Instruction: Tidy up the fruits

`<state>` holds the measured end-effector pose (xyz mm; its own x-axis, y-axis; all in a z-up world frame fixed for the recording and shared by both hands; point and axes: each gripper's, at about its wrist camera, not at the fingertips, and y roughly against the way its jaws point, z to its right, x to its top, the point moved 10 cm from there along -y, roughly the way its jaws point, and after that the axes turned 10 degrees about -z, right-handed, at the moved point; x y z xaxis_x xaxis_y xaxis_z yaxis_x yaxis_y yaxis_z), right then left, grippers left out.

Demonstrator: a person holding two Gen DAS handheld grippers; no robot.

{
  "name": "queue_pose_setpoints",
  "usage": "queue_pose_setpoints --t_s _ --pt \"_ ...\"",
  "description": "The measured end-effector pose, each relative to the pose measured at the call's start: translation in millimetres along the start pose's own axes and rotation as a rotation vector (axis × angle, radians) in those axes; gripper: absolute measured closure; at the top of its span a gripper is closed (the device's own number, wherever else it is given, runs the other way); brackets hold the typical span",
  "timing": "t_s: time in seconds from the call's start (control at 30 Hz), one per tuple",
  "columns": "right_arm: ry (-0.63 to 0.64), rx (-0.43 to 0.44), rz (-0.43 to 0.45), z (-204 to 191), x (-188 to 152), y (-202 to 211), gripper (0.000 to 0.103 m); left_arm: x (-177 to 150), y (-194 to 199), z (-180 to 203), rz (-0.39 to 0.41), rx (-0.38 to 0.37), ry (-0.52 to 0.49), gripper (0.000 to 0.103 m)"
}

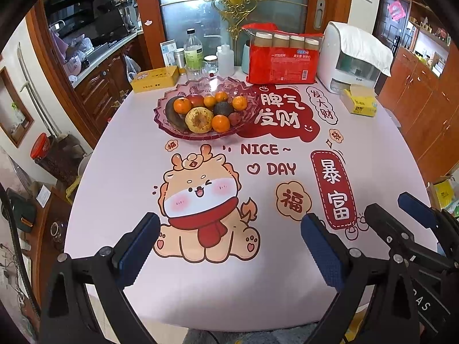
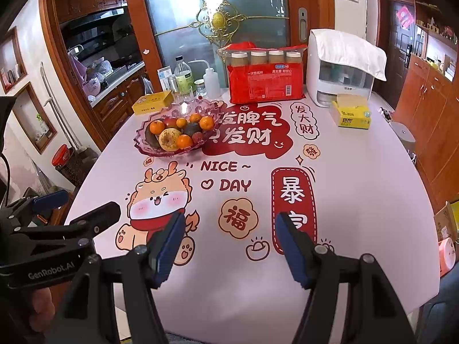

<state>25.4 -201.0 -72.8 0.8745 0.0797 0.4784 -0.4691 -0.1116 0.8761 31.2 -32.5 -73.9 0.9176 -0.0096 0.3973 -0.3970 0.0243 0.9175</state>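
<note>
Pink cut glass holds the fruit: the bowl (image 1: 175, 132) sits above centre-left in the left wrist view, heaped with tangerines (image 1: 182, 105), a dark avocado (image 1: 223, 109) and a blotched yellow fruit (image 1: 199, 119). Both grippers hover low in frame, well short of it, jaws parted and empty: the left gripper (image 1: 229, 246) sits more squarely below the bowl, the right gripper (image 2: 229, 243) further off to its lower right. The tablecloth (image 1: 258, 286) reads "NICE ~ DAY"; one gripper body is stamped "GenRobot.AI".
</note>
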Motion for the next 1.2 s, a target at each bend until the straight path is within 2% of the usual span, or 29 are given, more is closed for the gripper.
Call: queue_pose_setpoints --t_s 1.2 --pt "-0.005 -0.001 -0.009 -1.5 0.6 -2.5 0.037 -9.1 -8.3 -0.4 -0.024 -0.005 -0.001 0.005"
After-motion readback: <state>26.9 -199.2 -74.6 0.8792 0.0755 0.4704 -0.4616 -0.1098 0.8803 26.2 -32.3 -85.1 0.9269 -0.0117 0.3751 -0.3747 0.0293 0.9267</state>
